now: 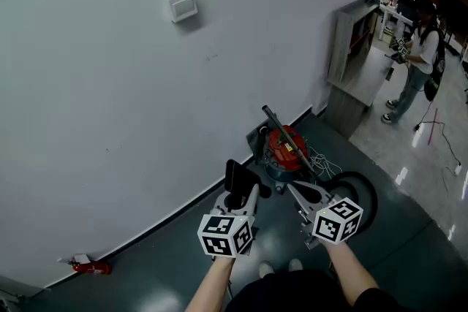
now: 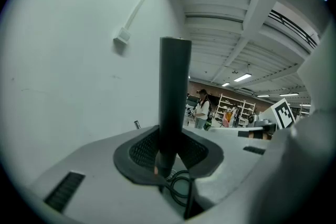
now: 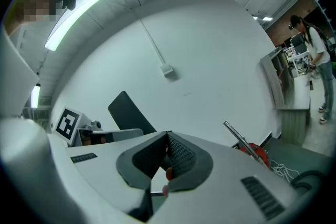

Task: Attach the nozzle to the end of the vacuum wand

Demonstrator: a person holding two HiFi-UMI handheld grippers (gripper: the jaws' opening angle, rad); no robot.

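Observation:
A dark flat nozzle point(image 1: 237, 178) stands upright between the jaws of my left gripper point(image 1: 241, 196), which is shut on it. In the left gripper view the nozzle point(image 2: 175, 97) rises as a dark tube from between the pads. My right gripper point(image 1: 300, 195) is beside it, shut with nothing in it; its pads point(image 3: 181, 157) meet. The red vacuum canister point(image 1: 284, 150) sits on the floor by the wall just beyond both grippers. Its metal wand point(image 1: 287, 139) slants up and to the left. In the right gripper view the wand point(image 3: 243, 141) is at the right and the nozzle point(image 3: 130, 112) at the left.
A white wall point(image 1: 131, 84) with a small box point(image 1: 183, 7) runs along the left. A grey cabinet point(image 1: 356, 62) stands at the back right, with a person point(image 1: 420, 58) beyond it. A black hose loop point(image 1: 362, 193) and white cord point(image 1: 323, 157) lie by the vacuum. A small red object point(image 1: 91, 267) lies at the wall's foot.

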